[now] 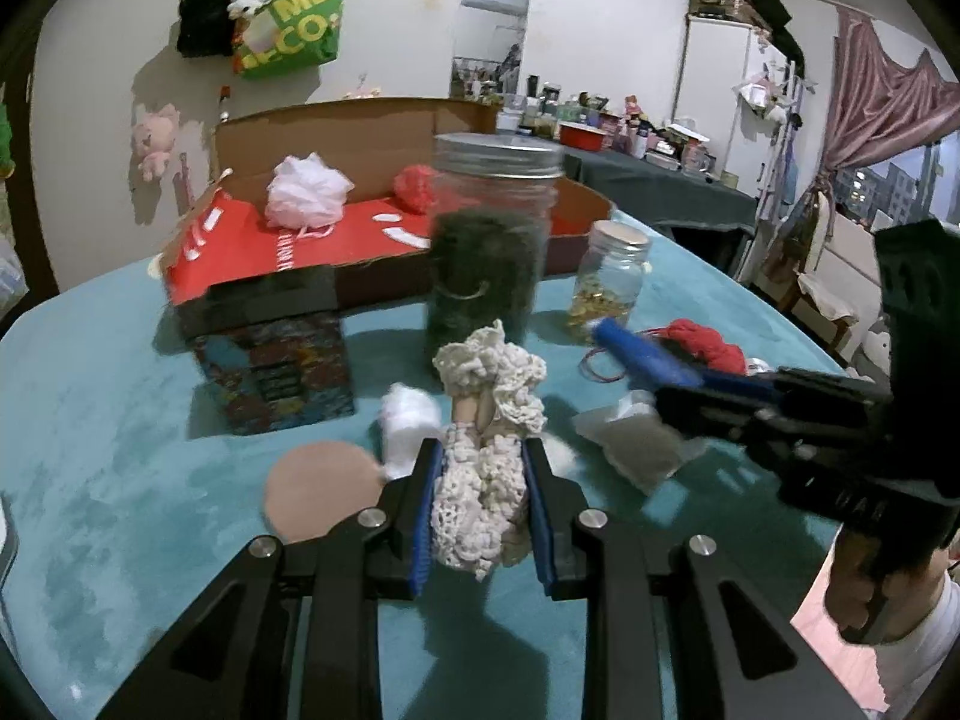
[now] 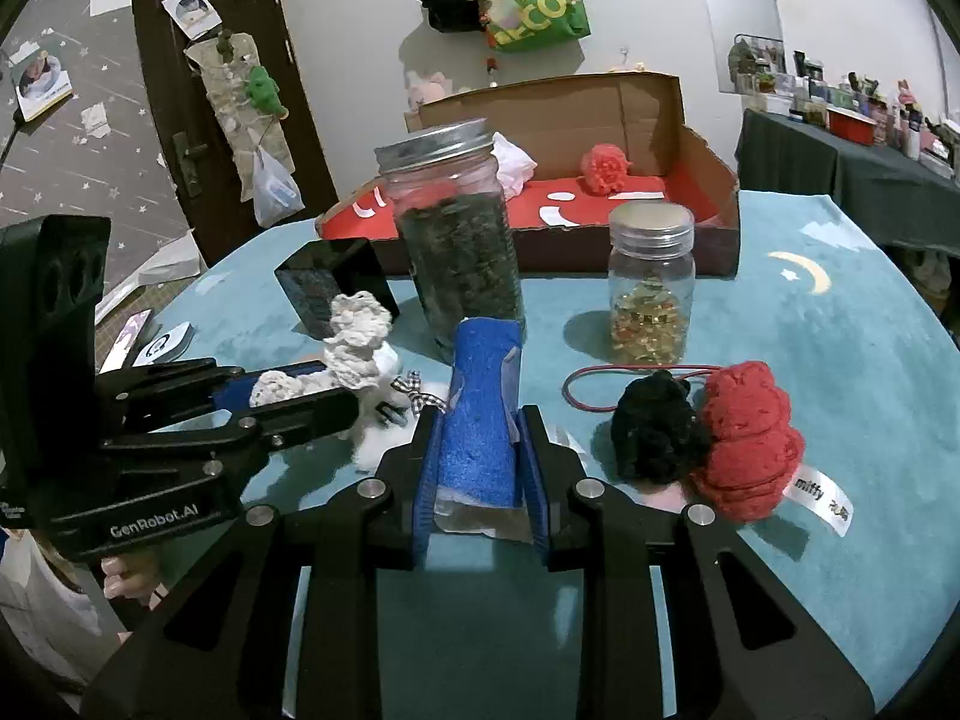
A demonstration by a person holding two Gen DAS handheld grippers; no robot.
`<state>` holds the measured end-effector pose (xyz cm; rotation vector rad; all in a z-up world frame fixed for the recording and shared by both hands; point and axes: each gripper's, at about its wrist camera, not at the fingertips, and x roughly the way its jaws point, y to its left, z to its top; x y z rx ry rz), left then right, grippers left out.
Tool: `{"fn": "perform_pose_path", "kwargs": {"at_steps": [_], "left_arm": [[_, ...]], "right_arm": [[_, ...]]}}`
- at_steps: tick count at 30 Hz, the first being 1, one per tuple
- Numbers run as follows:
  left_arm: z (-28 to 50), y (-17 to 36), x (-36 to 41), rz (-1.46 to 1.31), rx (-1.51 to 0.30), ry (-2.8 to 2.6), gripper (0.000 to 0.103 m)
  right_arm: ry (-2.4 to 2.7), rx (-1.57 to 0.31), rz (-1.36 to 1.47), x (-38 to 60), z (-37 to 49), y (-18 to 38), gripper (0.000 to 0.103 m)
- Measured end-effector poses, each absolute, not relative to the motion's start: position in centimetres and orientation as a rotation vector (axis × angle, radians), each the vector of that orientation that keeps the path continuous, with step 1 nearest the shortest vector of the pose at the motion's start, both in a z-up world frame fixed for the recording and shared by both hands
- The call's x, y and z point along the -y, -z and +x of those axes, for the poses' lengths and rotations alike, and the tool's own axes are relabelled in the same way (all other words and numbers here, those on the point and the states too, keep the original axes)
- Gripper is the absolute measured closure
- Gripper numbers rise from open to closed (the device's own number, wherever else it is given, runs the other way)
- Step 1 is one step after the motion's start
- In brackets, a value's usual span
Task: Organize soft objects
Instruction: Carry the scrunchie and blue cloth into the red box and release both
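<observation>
I see a cream crocheted doll (image 1: pixel 489 444) standing up between my left pads, over the teal tablecloth (image 1: pixel 120 420). A blue sponge in clear wrap (image 2: pixel 477 420) is pinched on the right. A red-and-black knitted plush (image 2: pixel 714 438) lies on its side nearby, tag showing.

teal tablecloth (image 2: pixel 810 360) | jars (image 2: pixel 456 228), cardboard box (image 2: pixel 708 192) (open), red-black plush (image 2: pixel 720 438)

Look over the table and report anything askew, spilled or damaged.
Nothing is spilled; both jars are upright and capped. The cardboard box at the back has a torn, ragged front edge. A red cord trails loose across the teal cloth beside the red and black knitted toy.
</observation>
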<state>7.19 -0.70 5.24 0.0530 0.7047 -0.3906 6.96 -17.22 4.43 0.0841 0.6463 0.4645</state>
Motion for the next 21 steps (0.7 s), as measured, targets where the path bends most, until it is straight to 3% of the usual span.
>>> {"fn": "perform_pose_path", "kwargs": {"at_steps": [21], "left_arm": [[11.9,-6.2,-10.2,0.130,-0.839,0.235,0.075]], "right_arm": [[-0.332,-0.740,-0.057,25.0,10.0,-7.0,0.079]]}}
